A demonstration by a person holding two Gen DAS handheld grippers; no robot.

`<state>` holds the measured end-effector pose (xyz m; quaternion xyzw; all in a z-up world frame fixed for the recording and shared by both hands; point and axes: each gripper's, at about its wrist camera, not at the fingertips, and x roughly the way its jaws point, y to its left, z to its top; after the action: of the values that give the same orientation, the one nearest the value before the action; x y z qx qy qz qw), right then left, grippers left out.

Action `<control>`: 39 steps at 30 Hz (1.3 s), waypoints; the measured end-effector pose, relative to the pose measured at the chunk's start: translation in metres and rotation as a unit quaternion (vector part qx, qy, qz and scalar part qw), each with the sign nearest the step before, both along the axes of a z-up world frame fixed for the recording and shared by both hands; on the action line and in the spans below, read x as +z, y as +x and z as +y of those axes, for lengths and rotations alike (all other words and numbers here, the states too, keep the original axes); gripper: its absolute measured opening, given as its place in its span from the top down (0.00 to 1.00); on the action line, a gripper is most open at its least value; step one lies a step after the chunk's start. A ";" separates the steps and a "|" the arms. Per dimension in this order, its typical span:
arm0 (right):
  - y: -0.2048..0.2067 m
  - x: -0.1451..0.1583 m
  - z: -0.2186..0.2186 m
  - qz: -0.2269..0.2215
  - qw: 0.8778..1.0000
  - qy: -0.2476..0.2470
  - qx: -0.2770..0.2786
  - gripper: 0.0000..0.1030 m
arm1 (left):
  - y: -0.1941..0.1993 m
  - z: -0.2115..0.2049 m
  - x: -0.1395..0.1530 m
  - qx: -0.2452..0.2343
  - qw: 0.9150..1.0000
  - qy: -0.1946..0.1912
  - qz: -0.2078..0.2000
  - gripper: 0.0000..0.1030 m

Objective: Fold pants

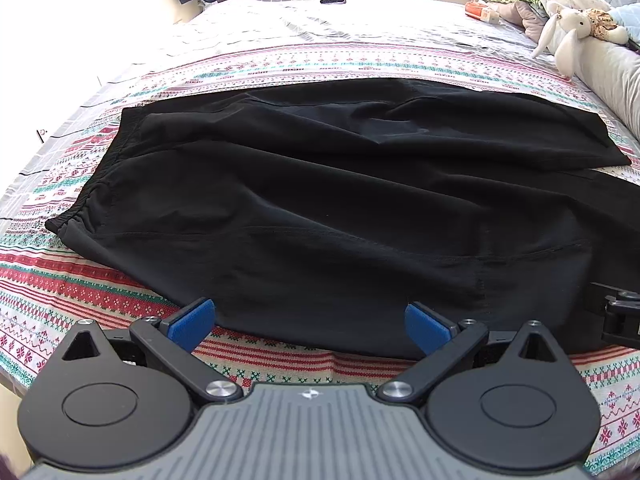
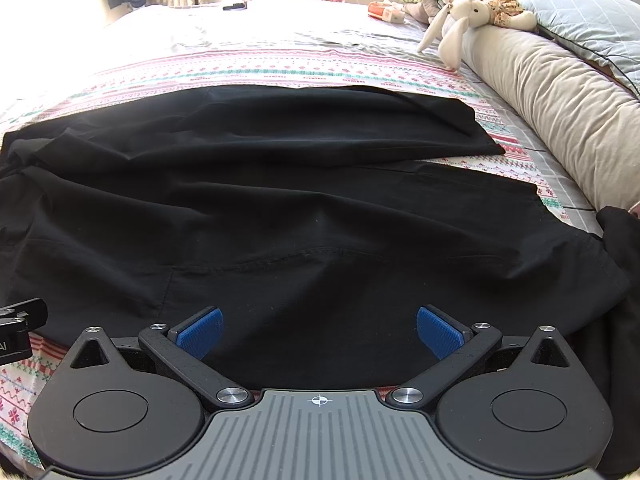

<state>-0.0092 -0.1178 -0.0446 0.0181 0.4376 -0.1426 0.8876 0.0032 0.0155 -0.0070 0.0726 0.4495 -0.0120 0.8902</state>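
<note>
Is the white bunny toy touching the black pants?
Apart. In the right wrist view the bunny toy lies far beyond the black pants, with patterned bedsheet between them.

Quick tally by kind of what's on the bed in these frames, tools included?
Black fabric pants: 1
White stuffed rabbit toy: 1
Long beige bolster pillow: 1
Orange and white box: 1
Small black flat object, too small to identify: 1
Tools, both open: 2, left tool, right tool
Total: 7
</note>
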 end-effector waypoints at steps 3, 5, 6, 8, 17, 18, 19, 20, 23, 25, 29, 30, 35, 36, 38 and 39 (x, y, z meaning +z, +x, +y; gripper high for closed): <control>0.000 -0.001 0.000 0.001 1.000 -0.001 0.001 0.00 | 0.000 -0.001 0.000 0.000 1.000 0.000 0.000 0.00; 0.001 -0.002 0.001 0.001 1.000 -0.003 0.002 0.00 | 0.000 -0.001 -0.001 -0.001 1.000 0.000 -0.001 0.00; 0.002 -0.002 0.001 0.001 1.000 -0.004 0.004 0.00 | 0.001 0.001 -0.001 0.000 1.000 0.002 -0.002 0.00; 0.004 -0.004 0.002 -0.002 1.000 -0.004 0.013 0.00 | 0.003 0.006 -0.001 0.009 1.000 0.006 -0.005 0.00; 0.009 -0.011 0.022 -0.013 0.995 0.032 0.089 0.00 | 0.020 0.082 -0.005 0.057 0.997 -0.022 -0.044 0.00; 0.011 -0.012 0.027 -0.010 0.994 0.039 0.102 0.00 | 0.024 0.099 -0.007 0.068 0.996 -0.034 -0.041 0.00; 0.013 -0.014 0.031 -0.006 0.992 0.044 0.115 0.00 | 0.028 0.111 -0.009 0.074 0.996 -0.043 -0.036 0.00; 0.016 -0.017 0.038 -0.002 0.991 0.046 0.127 0.00 | 0.032 0.126 -0.011 0.078 0.995 -0.053 -0.032 0.00; 0.024 -0.023 0.055 0.002 0.987 0.045 0.155 0.00 | 0.046 0.163 -0.017 0.100 0.992 -0.072 -0.022 0.00; 0.029 -0.024 0.066 0.000 0.984 0.043 0.172 0.00 | 0.055 0.189 -0.021 0.121 0.989 -0.081 -0.017 0.00; 0.040 -0.021 0.083 -0.019 0.980 0.037 0.196 0.00 | 0.081 0.236 -0.031 0.171 0.979 -0.110 -0.008 0.00; 0.044 -0.020 0.088 -0.022 0.979 0.034 0.201 0.00 | 0.087 0.249 -0.033 0.181 0.976 -0.119 -0.010 0.00; 0.069 -0.017 0.110 -0.025 0.977 0.049 0.208 0.00 | 0.112 0.307 -0.050 0.217 0.956 -0.196 -0.016 0.11; 0.075 -0.016 0.117 -0.023 0.976 0.053 0.208 0.00 | 0.112 0.314 -0.053 0.218 0.953 -0.211 -0.028 0.13; 0.089 -0.013 0.131 -0.021 0.975 0.059 0.212 0.00 | 0.120 0.327 -0.056 0.215 0.950 -0.222 -0.041 0.18; 0.097 -0.012 0.141 -0.022 0.974 0.060 0.218 0.00 | 0.123 0.333 -0.058 0.210 0.950 -0.227 -0.047 0.20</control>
<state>0.0876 0.0233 -0.0562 -0.0219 0.4195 0.0813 0.9038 0.1261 0.3480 -0.0645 -0.2273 0.3978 0.0771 0.8855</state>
